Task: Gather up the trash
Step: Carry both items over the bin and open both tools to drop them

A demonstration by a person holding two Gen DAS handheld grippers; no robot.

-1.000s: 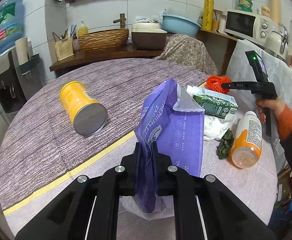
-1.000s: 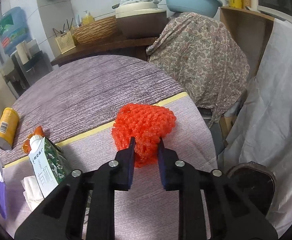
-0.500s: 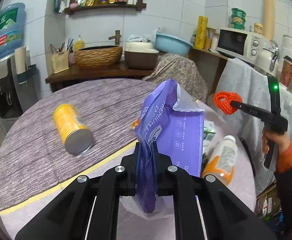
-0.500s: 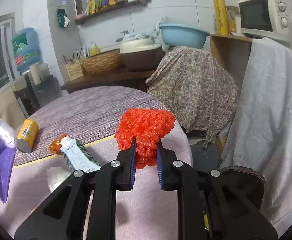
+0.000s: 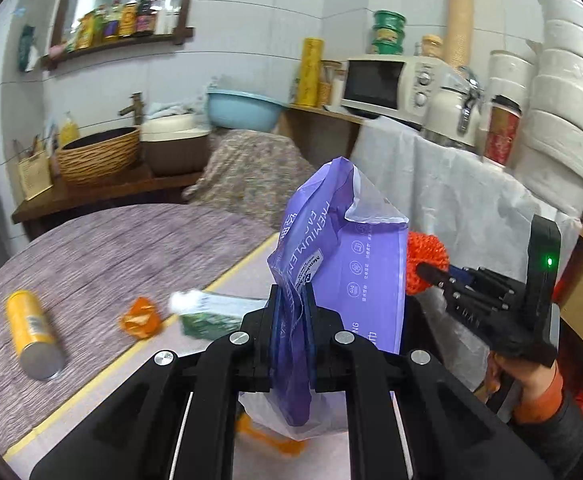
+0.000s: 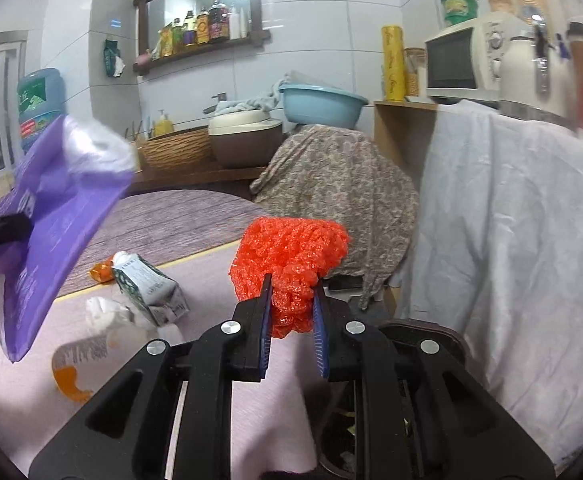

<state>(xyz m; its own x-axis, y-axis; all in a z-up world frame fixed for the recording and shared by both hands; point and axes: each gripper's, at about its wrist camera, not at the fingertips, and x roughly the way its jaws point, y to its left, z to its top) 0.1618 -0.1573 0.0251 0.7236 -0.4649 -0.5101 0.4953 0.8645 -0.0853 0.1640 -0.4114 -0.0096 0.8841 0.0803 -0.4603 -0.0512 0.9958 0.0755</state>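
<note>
The left gripper (image 5: 290, 307) has its fingers clamped tight on a purple bag (image 5: 355, 264), held up off the worktop (image 5: 103, 252) with its mouth gaping at 12 o'clock. The right gripper (image 6: 291, 304) pinches an orange mesh net (image 6: 291, 252) — bunched, airborne, just at the bag's 3 o'clock edge. Down on the worktop: a milk carton (image 6: 151, 284), an orange wrapper (image 5: 140, 317), a yellow can (image 5: 31, 332) out at 9 o'clock — and a bottle (image 6: 79, 364) lying nearest.

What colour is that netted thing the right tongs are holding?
Bright orange-red; the mesh net shows best in the right wrist view, pinched in the right tongs.
</note>
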